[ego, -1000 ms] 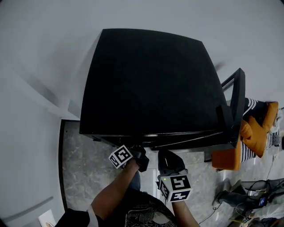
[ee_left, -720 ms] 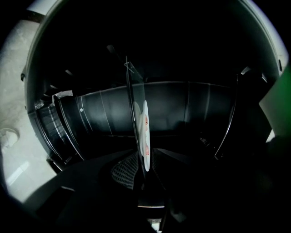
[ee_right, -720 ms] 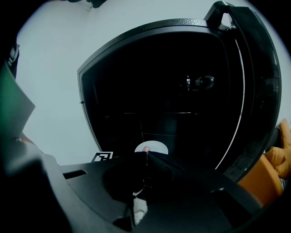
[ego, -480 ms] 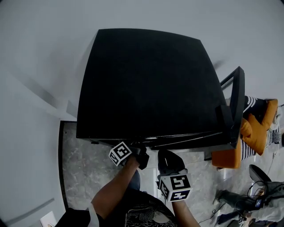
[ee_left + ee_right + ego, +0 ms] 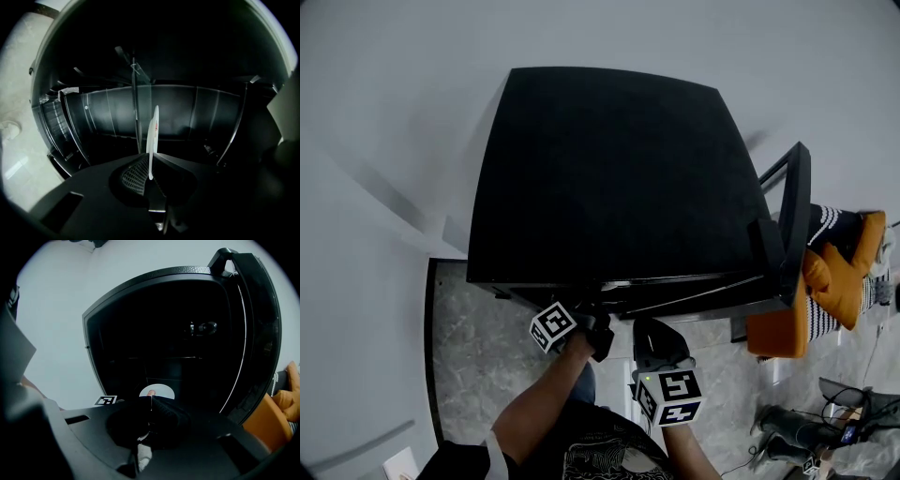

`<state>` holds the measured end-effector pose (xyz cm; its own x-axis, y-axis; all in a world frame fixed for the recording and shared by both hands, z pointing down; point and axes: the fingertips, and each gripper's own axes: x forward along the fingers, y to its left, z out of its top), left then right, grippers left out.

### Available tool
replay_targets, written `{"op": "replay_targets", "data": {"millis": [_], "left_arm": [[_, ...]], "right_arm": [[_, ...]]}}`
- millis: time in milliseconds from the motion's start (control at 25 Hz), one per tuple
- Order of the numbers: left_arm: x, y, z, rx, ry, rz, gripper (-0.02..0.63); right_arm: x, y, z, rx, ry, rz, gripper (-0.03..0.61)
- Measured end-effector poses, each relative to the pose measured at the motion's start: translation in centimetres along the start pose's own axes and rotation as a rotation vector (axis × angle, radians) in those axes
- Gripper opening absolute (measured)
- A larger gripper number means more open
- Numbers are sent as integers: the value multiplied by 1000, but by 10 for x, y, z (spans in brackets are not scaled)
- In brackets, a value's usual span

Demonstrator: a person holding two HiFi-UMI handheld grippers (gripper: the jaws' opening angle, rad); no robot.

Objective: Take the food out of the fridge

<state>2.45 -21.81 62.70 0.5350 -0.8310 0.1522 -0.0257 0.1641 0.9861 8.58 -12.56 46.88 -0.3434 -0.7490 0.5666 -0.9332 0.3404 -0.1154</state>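
My left gripper [image 5: 151,164] is clenched on a thin white disc [image 5: 153,131], which I take for the food. It stands upright, edge toward me, its flat face turned right toward my right gripper [image 5: 152,401], whose jaws are pressed together on nothing. The disc sits at the open mouth of the fridge [image 5: 619,178], shelves beyond it. The door [image 5: 797,225] stands swung out to the right, so the near side looks free for drawing straight back.

black fridge [image 5: 619,169], white disc [image 5: 152,136]
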Motion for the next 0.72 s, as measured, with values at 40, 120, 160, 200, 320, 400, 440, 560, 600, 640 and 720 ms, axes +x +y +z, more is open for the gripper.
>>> {"op": "replay_targets", "data": {"millis": [40, 120, 160, 200, 320, 400, 440, 560, 600, 640, 720], "left_arm": [[-2, -3, -2, 3, 3, -8, 25], [-7, -10, -5, 8, 6, -21, 25], [-10, -13, -7, 10, 5, -28, 25], [-13, -16, -9, 10, 3, -34, 25], [-24, -25, -14, 13, -3, -50, 25], [-32, -29, -18, 15, -4, -57, 25], [-36, -31, -20, 15, -4, -59, 25], [-51, -38, -27, 11, -8, -68, 25], [-55, -41, -28, 14, -9, -74, 25], [-60, -44, -30, 18, -8, -80, 25], [-70, -50, -34, 24, -9, -91, 25]], "right_arm": [[-2, 1, 1, -3, -10, -1, 21], [-6, 2, -1, -9, -21, -4, 21], [-9, 3, -2, -9, -25, -3, 21], [-12, 5, -2, -8, -28, -1, 21], [-21, 10, -5, -6, -38, 6, 21], [-27, 14, -6, -3, -46, 11, 21], [-30, 16, -7, -3, -49, 11, 21], [-39, 21, -9, -6, -63, 13, 21], [-43, 23, -9, -6, -69, 14, 21], [-46, 25, -10, -4, -74, 15, 21], [-53, 30, -12, 0, -84, 19, 21]]}}
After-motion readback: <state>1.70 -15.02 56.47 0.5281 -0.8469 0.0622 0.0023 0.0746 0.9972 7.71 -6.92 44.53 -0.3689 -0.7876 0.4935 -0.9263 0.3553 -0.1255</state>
